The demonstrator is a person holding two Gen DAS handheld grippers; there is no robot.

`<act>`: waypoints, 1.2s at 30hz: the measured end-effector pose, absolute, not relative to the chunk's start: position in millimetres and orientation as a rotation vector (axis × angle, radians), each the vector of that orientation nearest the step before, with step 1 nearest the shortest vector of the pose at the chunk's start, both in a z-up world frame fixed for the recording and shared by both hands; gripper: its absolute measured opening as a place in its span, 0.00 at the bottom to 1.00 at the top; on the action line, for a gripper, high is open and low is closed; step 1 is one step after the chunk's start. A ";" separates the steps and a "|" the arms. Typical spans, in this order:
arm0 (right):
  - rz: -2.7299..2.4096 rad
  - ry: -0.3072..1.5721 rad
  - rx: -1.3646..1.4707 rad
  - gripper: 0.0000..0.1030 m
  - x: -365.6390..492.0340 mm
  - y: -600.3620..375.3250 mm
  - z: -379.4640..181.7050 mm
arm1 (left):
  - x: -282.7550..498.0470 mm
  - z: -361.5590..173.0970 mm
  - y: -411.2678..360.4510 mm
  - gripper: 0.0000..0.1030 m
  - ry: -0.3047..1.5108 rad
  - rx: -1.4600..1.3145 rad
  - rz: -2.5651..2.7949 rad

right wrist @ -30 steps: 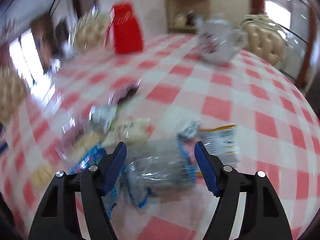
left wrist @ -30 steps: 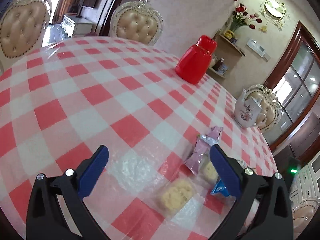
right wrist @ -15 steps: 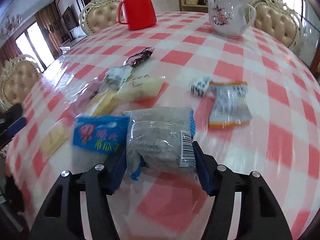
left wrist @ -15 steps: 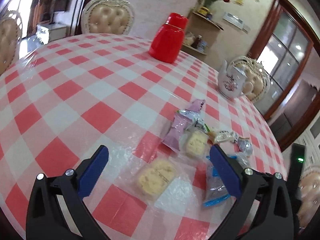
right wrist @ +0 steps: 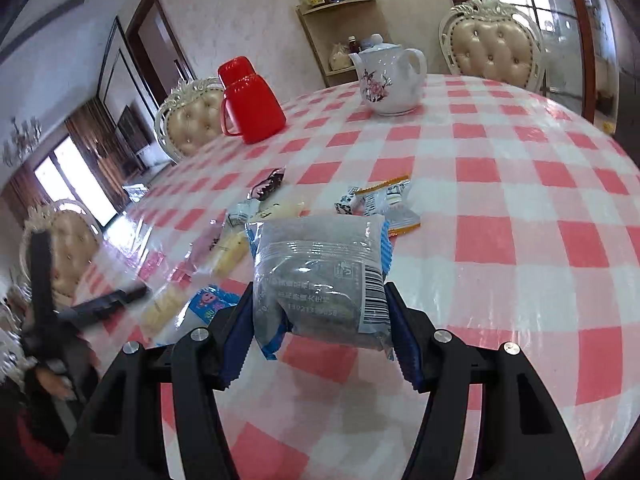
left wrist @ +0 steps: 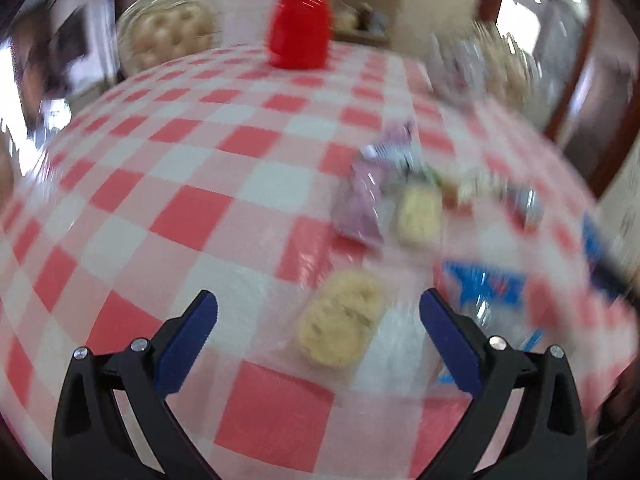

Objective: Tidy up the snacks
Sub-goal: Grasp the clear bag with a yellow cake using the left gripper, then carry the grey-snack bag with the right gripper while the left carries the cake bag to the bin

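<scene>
Right gripper (right wrist: 320,320) clamped on grey snack packet (right wrist: 320,276), packet lifted clear of checked tablecloth (right wrist: 520,200), left gripper (left wrist: 318,312) wide open and empty above yellow biscuit pack (left wrist: 340,328), other snacks scattered near, red flask (right wrist: 250,104), teapot (right wrist: 390,80)

You're hovering your left gripper (left wrist: 318,310), jaws wide, over the yellow biscuit packet (left wrist: 340,330), nearer than the red jug (left wrist: 300,32).
</scene>
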State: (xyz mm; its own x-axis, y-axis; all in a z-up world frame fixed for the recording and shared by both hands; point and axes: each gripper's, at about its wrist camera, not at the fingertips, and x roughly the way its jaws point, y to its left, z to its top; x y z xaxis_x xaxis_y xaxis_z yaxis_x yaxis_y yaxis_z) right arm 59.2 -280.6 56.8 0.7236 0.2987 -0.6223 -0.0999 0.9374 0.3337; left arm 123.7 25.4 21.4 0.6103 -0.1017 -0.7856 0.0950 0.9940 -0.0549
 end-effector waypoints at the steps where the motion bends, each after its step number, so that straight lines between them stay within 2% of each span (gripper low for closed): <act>1: 0.224 0.736 0.285 0.58 58.9 -279.6 56.3 | 124.1 16.2 19.3 0.98 0.921 0.018 -0.125; 6: 0.253 0.736 0.276 0.59 57.4 -272.5 58.6 | 124.8 2.3 11.0 0.76 0.959 0.087 -0.126; 7: 0.261 0.733 0.268 0.59 56.3 -269.6 59.6 | 122.9 2.7 10.1 0.65 0.949 0.096 -0.131; 8: 0.266 0.732 0.264 0.59 55.4 -267.3 59.5 | 121.2 4.4 9.8 0.39 0.937 0.099 -0.136; 9: 0.269 0.733 0.259 0.59 55.1 -265.2 59.4 | 120.2 5.9 9.8 0.35 0.930 0.104 -0.139; 15: 0.304 0.724 0.224 0.59 52.7 -251.6 58.7 | 116.9 10.5 11.8 0.35 0.910 0.105 -0.156; 21: 0.337 0.684 0.232 0.58 47.9 -243.2 60.9 | 114.3 29.0 31.2 0.35 0.841 -0.029 -0.088; 25: 0.350 0.668 0.235 0.58 41.4 -232.7 61.4 | 103.5 37.3 41.7 0.35 0.794 -0.144 -0.061; 36: 0.320 0.587 0.089 0.58 6.9 -185.5 67.8 | 55.0 43.2 62.1 0.35 0.716 -0.232 -0.015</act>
